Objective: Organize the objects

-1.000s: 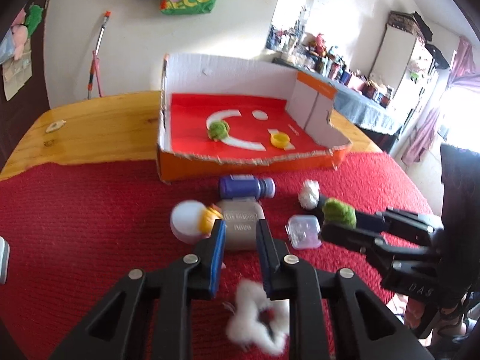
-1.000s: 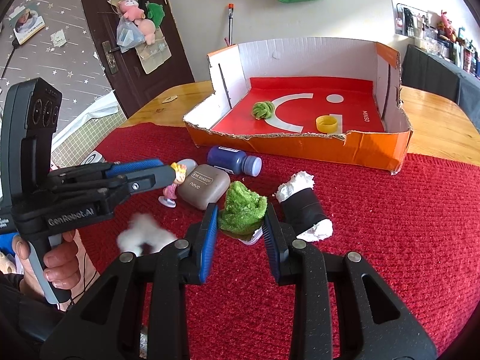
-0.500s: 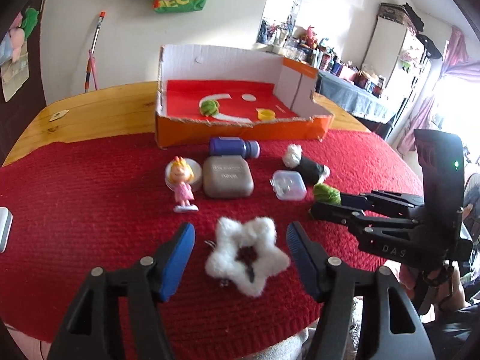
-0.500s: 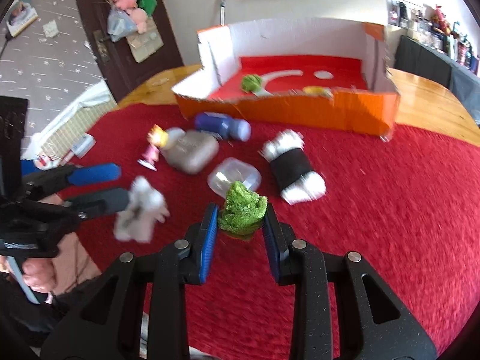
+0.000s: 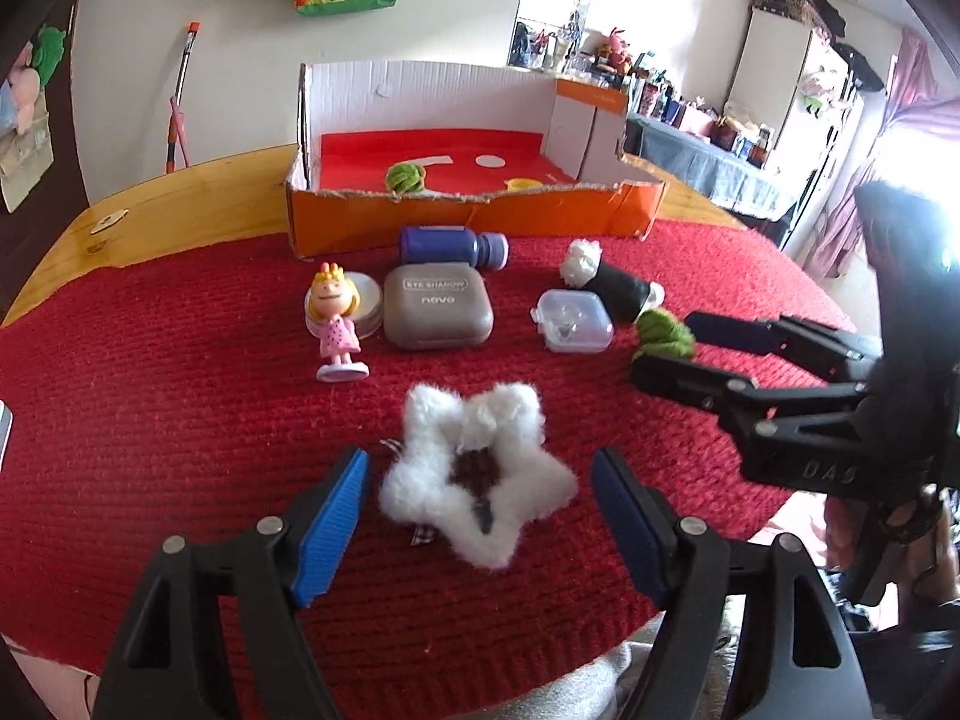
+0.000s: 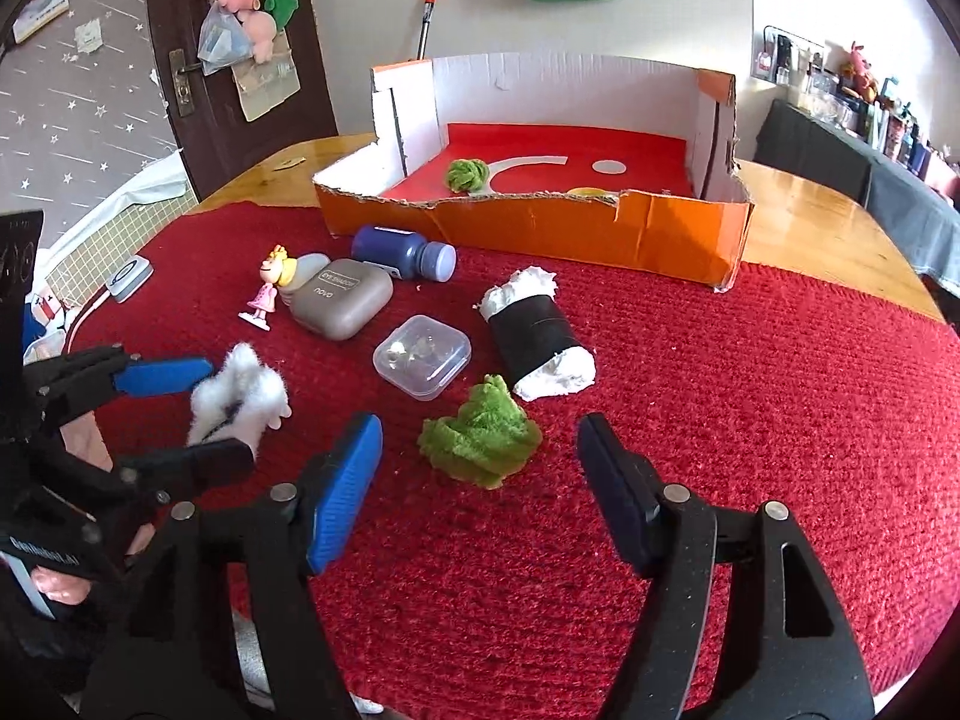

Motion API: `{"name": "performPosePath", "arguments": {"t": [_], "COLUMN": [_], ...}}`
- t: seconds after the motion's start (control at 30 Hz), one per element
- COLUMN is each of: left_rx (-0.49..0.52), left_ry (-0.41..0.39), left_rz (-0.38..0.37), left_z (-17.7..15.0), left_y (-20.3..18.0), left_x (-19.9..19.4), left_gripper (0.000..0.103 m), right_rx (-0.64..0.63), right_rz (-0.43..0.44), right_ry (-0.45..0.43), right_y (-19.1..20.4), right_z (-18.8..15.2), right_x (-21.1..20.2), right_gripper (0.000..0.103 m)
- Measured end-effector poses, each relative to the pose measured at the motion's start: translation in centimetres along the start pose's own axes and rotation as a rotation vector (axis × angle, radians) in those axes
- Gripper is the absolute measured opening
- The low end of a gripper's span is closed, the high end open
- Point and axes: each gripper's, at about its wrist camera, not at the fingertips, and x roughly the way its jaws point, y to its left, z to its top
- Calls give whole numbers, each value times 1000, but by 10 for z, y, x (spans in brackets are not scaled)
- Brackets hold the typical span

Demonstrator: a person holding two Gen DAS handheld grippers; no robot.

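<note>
Both grippers have released: the left gripper (image 5: 480, 522) now stands spread around the white fluffy star (image 5: 477, 480), the right gripper (image 6: 480, 480) around the green pompom (image 6: 480, 438), both set on the red cloth (image 6: 750, 420) unboxed.

— What sits at the back of the bench (image 5: 180, 198)?

— The cardboard box (image 5: 468, 219), with a yarn ball (image 5: 407, 178) and a small cap (image 5: 523, 184) inside it. Just before its front wall lies a bottle (image 5: 451, 246) on its side.

— And nearer?

— Before the bottle, the compact case (image 5: 438, 313); at its left a round tin (image 5: 363, 300) with the doll figure (image 5: 337, 324) standing in front of it. To the case's right is the clear box (image 5: 575, 329), and behind that the rolled bundle (image 5: 612, 281).

— Closest of all?

— The fluffy star (image 5: 477, 480) lies between the left gripper's (image 5: 480, 507) fingers; the fuzzy clump (image 6: 480, 439) lies on the cloth (image 6: 750, 390) between the right gripper's (image 6: 480, 468).
</note>
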Motion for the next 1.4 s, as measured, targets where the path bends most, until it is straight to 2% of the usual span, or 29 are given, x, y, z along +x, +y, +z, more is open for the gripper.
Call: {"name": "performPosePath", "arguments": {"t": [0.07,0.1,0.13,0.17,0.27,0.57,1.4], "left_rx": [22,29,40,46,54,91,36], "left_ry": [-12,-13,-19,-23,-30,-94,-158], "left_rz": [26,33,47,57,53,51,24], "left_z": [-2,-3,-4,-4,-4,8,57], "left_y": [-3,-4,-6,-7,-8,-15,5], "left_x": [1,1,2,2,0,-13,-14], "left_gripper": [77,77,73,62,60,59,59], "right_rx": [10,11,10,9,7,-6,-6], "right_rz": [4,1,-1,-5,5,19,67], "right_ry": [8,16,19,19,19,2,-35], "right_y": [-2,-3,-3,-3,-3,2,3], "right_z": [0,-1,-1,-1,-1,4,31], "right_x": [2,4,5,6,6,-1,-5], "right_gripper": [64,58,56,53,38,36,36]}}
